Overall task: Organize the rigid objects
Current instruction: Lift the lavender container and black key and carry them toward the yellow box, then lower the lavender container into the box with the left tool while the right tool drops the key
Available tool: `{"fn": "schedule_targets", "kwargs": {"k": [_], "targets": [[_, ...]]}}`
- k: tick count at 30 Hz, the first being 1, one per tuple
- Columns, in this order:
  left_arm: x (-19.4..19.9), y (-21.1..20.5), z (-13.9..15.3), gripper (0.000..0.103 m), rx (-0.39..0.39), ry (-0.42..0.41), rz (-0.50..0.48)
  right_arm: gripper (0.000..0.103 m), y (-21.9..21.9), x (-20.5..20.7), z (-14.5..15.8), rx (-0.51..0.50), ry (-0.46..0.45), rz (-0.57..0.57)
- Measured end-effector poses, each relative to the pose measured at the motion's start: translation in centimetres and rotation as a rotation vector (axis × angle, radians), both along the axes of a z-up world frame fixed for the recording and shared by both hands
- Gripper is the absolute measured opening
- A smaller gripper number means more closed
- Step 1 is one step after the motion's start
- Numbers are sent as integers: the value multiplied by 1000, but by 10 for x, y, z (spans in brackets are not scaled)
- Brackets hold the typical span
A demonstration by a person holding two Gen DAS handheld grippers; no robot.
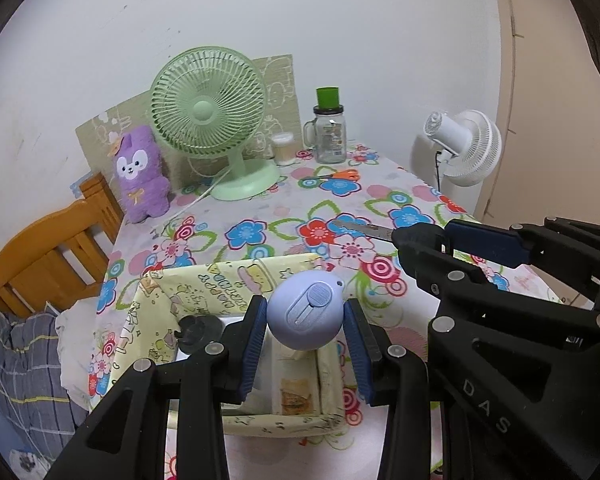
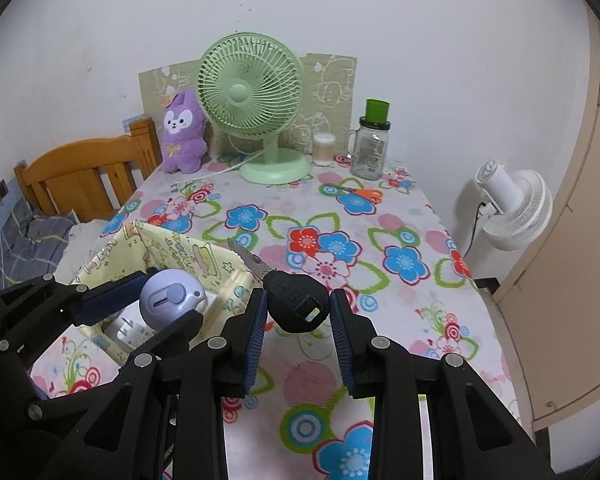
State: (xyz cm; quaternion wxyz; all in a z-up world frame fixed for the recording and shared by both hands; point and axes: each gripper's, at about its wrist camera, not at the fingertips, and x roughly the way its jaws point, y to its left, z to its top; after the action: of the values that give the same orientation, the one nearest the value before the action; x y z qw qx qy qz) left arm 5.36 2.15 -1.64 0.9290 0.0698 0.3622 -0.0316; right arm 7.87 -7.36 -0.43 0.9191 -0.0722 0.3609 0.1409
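My left gripper [image 1: 305, 316] is shut on a lilac egg-shaped device [image 1: 305, 312] with a slider, held above a yellow cartoon-print storage box [image 1: 220, 276]. The device also shows in the right wrist view [image 2: 172, 300], over the box [image 2: 192, 252]. My right gripper [image 2: 298, 312] is shut on a black utility knife [image 2: 296, 298] whose metal blade [image 2: 248, 260] sticks out toward the box. In the left wrist view the right gripper [image 1: 424, 236] holds the knife with its blade [image 1: 364, 229] out over the floral tablecloth [image 1: 260, 220]. A black round object [image 1: 196, 330] lies inside the box.
At the back of the table stand a green desk fan [image 1: 212, 120], a purple plush toy [image 1: 140, 176], a glass jar mug with a green cap [image 1: 330, 132] and a small cotton-swab tub [image 1: 284, 148]. Orange-handled scissors [image 1: 336, 176] lie near the jar. A white fan [image 1: 464, 148] stands right, a wooden bed frame [image 1: 48, 248] left.
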Motion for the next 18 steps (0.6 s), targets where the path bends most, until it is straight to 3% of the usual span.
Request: {"fn": "schedule_targets", "kwargs": {"k": [18], "targets": [[26, 42, -20, 40, -14, 37, 50, 35, 47, 30, -20, -43, 34, 47]]}}
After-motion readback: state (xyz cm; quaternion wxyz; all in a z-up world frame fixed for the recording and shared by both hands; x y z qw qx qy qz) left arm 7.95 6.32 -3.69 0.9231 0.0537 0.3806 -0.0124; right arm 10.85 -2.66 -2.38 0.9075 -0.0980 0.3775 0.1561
